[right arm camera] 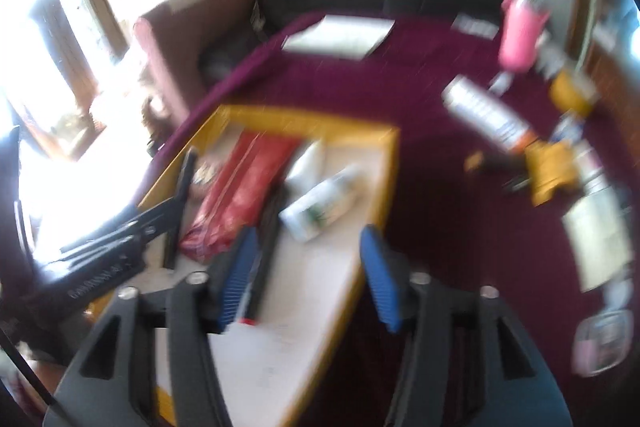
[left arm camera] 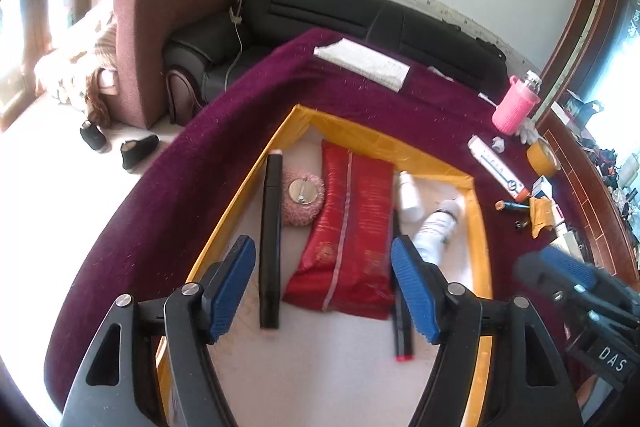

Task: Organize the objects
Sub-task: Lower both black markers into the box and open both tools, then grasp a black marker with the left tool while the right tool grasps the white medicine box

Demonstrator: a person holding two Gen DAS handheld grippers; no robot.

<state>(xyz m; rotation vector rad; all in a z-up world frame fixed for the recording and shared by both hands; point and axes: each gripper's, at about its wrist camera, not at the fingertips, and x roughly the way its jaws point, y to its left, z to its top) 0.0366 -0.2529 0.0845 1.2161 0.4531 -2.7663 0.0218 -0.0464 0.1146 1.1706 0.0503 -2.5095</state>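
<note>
A yellow-rimmed tray [left arm camera: 384,143] with a white floor lies on the purple cloth. In it lie a long black tube [left arm camera: 270,239], a pink puff with a round mirror [left arm camera: 302,193], a red packet [left arm camera: 352,231], two white bottles [left arm camera: 410,193] [left arm camera: 436,231] and a black pen with a red tip [left arm camera: 402,327]. My left gripper [left arm camera: 322,259] hangs open over the red packet, holding nothing. My right gripper [right arm camera: 308,255] is open and empty over the tray's right rim [right arm camera: 384,187], beside the black pen [right arm camera: 264,259]; this view is blurred. The red packet [right arm camera: 244,187] and the lying bottle [right arm camera: 320,207] show ahead.
On the purple cloth [left arm camera: 240,107] right of the tray stand a pink bottle [left arm camera: 516,107], a yellow tape roll [left arm camera: 542,157], a long white box [left arm camera: 498,167] and small clutter. A sheet of paper [left arm camera: 364,63] lies at the far edge. A black sofa [left arm camera: 360,15] stands behind.
</note>
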